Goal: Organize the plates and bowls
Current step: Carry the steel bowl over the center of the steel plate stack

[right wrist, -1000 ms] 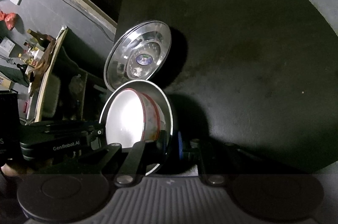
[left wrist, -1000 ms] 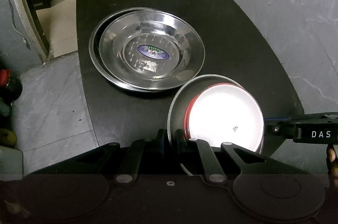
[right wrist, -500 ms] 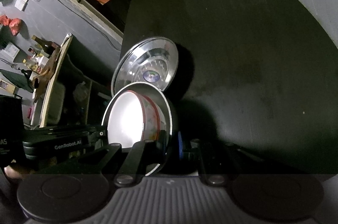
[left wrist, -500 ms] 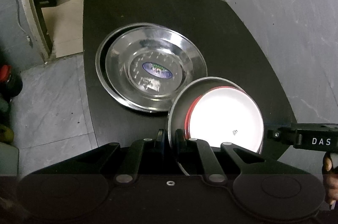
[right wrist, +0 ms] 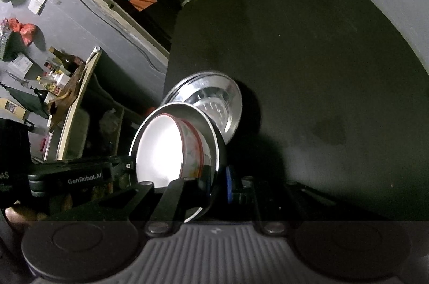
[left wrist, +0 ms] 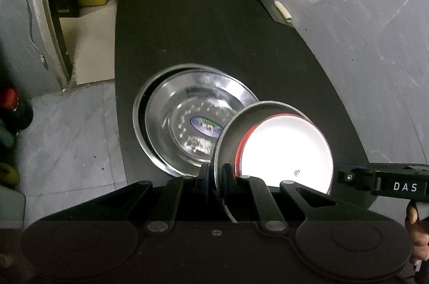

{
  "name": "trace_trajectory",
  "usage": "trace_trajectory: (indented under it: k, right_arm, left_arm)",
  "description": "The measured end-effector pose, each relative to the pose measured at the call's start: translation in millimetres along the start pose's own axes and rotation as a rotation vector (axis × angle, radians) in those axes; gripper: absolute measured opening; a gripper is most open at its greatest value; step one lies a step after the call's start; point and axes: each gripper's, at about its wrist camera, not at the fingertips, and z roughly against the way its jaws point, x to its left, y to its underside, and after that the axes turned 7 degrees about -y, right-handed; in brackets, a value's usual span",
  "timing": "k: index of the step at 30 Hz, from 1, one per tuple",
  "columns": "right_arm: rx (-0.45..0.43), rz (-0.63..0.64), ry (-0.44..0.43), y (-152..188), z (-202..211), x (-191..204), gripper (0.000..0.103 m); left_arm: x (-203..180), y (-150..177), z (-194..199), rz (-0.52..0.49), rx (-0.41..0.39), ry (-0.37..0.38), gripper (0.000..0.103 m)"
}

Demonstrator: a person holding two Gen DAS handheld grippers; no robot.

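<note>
Landmark: stacked steel plates [left wrist: 193, 120], two nested, lying flat on the black table [left wrist: 228, 43] near its left edge. The upper plate carries an oval blue label at its centre.

Left gripper [left wrist: 214, 175]: jaws nearly closed, pinching the near-left rim of a steel bowl [left wrist: 228, 139]. The bowl is held off the table and tilted, and in the left wrist view its rim overlaps the right edge of the stacked plates. Whether it touches them cannot be told.

Inside the steel bowl sits a white bowl with red rim [left wrist: 285, 150], nested against the steel wall. Its interior is washed out by glare. The right wrist view shows the same white bowl [right wrist: 161, 152] with a red band and a faint floral pattern on its outer wall.

Right gripper [right wrist: 217, 185]: jaws nearly closed on the opposite rim of the steel bowl [right wrist: 211, 131], one finger inside the rim, one outside. So both grippers hold the same bowl, one on each side.

In the right wrist view the stacked plates [right wrist: 214, 101] lie just beyond the held bowl. The table [right wrist: 321, 69] stretches away dark to the right of them.

Beyond the table's left edge: a grey tiled floor [left wrist: 67, 136].
</note>
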Motion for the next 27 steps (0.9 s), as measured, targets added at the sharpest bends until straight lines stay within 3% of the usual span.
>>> trace_trajectory:
  k: [27]
  right_arm:
    - [0.046, 0.005, -0.005, -50, -49, 1, 0.013]
  left_arm:
    - [30, -49, -37, 0.044, 0.038, -0.039, 0.009]
